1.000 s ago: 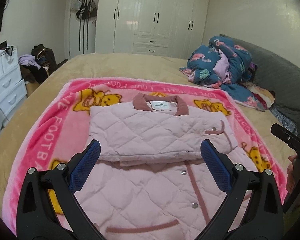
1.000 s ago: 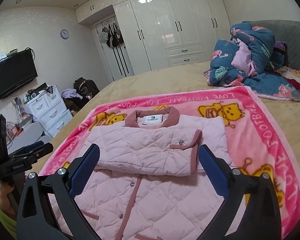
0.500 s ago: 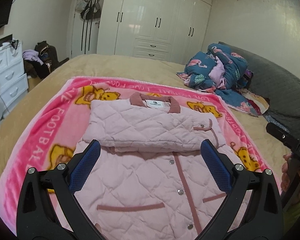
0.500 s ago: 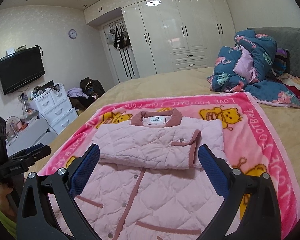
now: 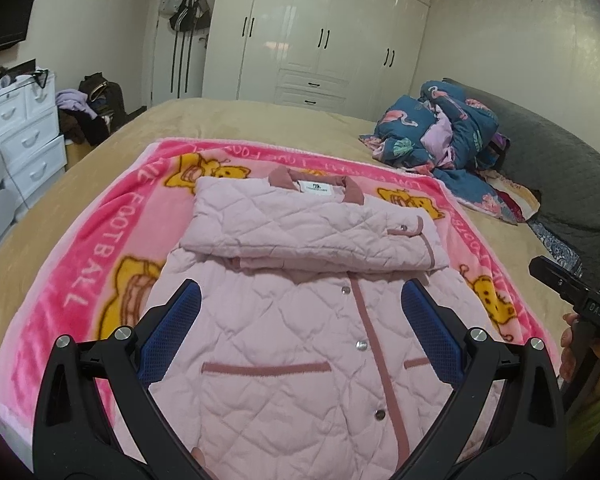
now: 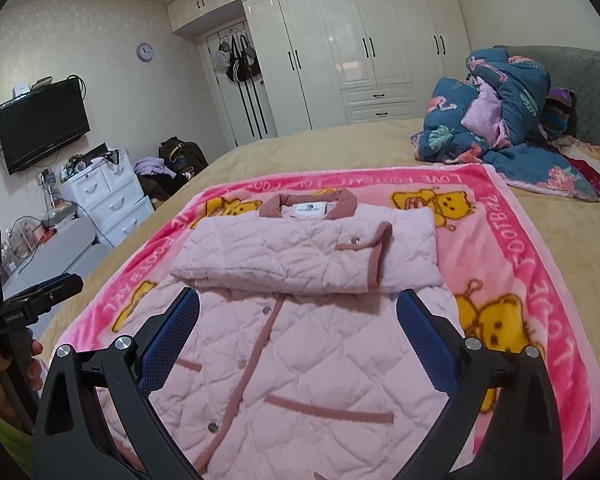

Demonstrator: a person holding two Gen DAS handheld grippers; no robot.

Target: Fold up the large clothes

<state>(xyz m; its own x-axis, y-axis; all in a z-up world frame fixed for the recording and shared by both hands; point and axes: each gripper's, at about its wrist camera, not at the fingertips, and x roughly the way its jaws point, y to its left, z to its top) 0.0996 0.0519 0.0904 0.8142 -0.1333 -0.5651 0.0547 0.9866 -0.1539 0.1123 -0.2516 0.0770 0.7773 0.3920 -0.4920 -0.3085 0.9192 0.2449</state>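
We see a pink quilted jacket [image 5: 300, 336] lying front-up on a pink cartoon-bear blanket [image 5: 80, 280], which is spread over a tan bed [image 5: 260, 120]. The jacket's sleeves [image 5: 312, 236] are folded across its chest in a flat band just below the dusty-rose collar [image 5: 316, 184], and the lower body with its snap buttons and pocket trims stretches toward us, uncovered.

Our left gripper [image 5: 300, 320] hovers above the jacket's lower half with its jaws spread wide and nothing between the blue pads [image 5: 172, 332]. Our right gripper [image 6: 298, 320] hangs over the same part of the garment, jaws likewise wide apart and empty (from its camera the placket runs diagonally between the two fingers). Neither gripper can be seen touching the cloth.

At the right edge of the left wrist view, the right hand [image 5: 580, 352] shows around its gripper handle; at the left edge of the right wrist view, the left hand [image 6: 16, 364] grips its own handle.

Beyond the blanket, a crumpled blue flamingo-print quilt [image 6: 500, 120] sits on the bed near a grey headboard [image 5: 560, 168]. A white wardrobe [image 6: 360, 52] fills the far wall, with a white drawer unit [image 6: 108, 200] and a wall-mounted television [image 6: 40, 124] on the left.
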